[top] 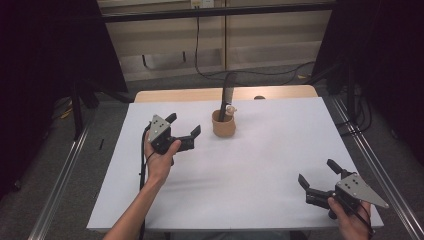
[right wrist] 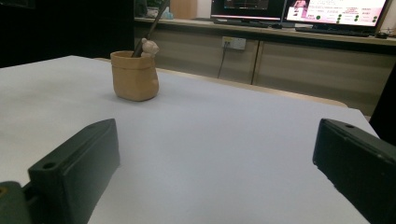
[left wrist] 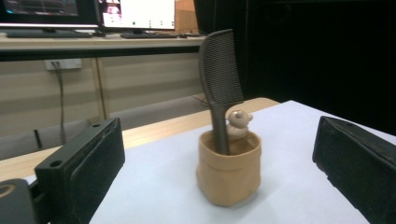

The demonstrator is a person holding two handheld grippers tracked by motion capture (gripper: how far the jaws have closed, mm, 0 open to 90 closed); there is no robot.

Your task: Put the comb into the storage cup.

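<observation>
Pouch point(left wrist: 228, 173) ahead — left hand-held gripper point(left wrist: 219, 158) gaping.

The comb's point(left wrist: 220, 84) lower handle was hidden inside the tan pot point(left wrist: 229, 175). A small bear figure point(left wrist: 238, 122) at the comb's three o'clock showed just its head above the rim. In the right gripper view the comb's point(right wrist: 152, 28) top was cut off at twelve o'clock.
</observation>
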